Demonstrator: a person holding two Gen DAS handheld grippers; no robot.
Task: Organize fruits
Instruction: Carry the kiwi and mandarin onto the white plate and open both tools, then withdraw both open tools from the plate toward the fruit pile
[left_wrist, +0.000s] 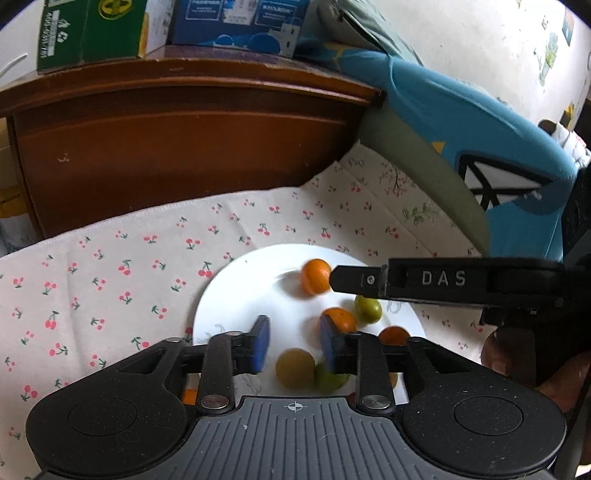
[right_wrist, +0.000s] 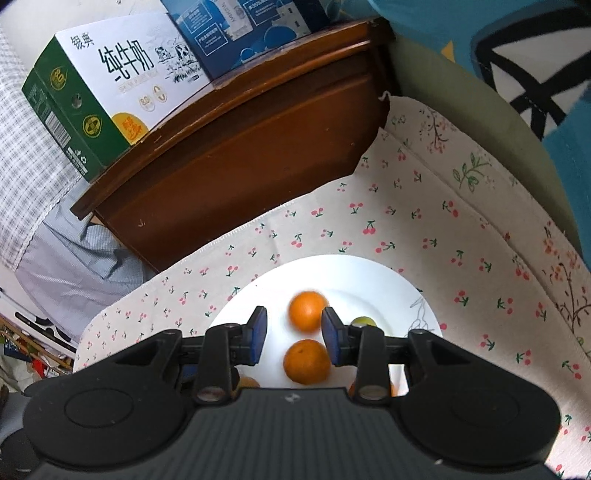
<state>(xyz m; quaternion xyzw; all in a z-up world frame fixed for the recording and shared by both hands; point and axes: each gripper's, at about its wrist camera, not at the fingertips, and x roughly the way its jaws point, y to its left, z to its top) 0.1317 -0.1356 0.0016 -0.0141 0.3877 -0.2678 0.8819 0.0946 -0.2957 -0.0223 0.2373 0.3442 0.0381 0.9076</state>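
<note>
Both tools hang part-open over the white plate gripping nothing, the left tool hiding part of an orange fruit and green fruit, the right tool flanking a blurred orange, other fruit cut off behind.

A cream cotton cloth printed with small red cherries covers the flat surface below a dark brown wooden headboard. A round white ceramic plate lies directly on the cloth, and a teal and olive cushion rests along its far edge
</note>
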